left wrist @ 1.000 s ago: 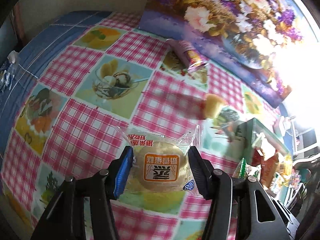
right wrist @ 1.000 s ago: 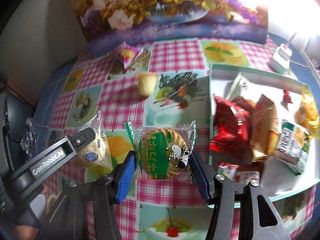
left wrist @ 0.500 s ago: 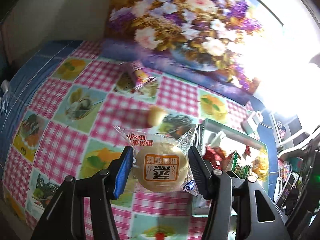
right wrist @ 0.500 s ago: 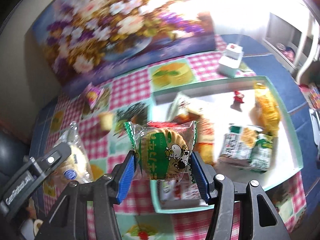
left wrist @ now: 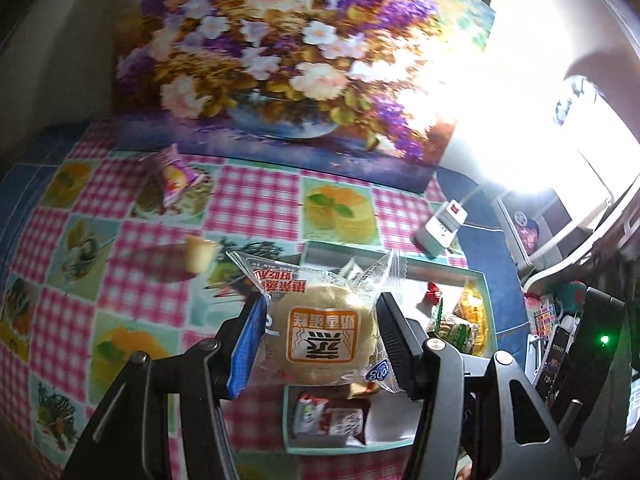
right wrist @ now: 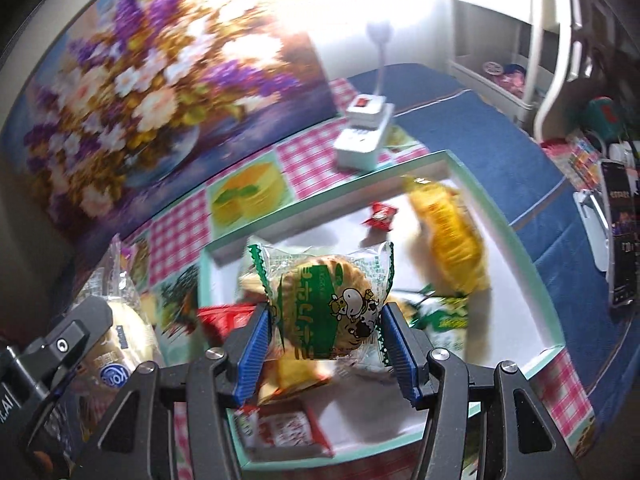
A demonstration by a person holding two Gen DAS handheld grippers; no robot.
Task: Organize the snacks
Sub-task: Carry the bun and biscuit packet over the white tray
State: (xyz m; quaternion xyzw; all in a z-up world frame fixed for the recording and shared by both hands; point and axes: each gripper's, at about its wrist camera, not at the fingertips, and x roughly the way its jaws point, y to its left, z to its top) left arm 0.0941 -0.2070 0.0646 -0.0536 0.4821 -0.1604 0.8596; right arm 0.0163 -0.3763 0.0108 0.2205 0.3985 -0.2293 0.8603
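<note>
My left gripper (left wrist: 320,338) is shut on a wrapped round bun with an orange label (left wrist: 322,338) and holds it above the left edge of the teal-rimmed snack tray (left wrist: 486,280). My right gripper (right wrist: 326,338) is shut on a green-wrapped biscuit with a cow picture (right wrist: 326,306), held over the tray (right wrist: 516,236). The tray holds several packets: a yellow one (right wrist: 450,240), a small red one (right wrist: 380,216), red-and-white ones (right wrist: 284,428). The left gripper with its bun (right wrist: 120,336) shows at the right wrist view's left edge.
A pink snack packet (left wrist: 174,176) and a small yellow jelly cup (left wrist: 198,254) lie on the checked tablecloth left of the tray. A white power strip (left wrist: 440,226) sits behind the tray. A flower painting (left wrist: 280,60) stands at the table's back.
Both grippers have lifted and swung right with their snacks, from the open tablecloth to above the tray. Both grips are unchanged.
</note>
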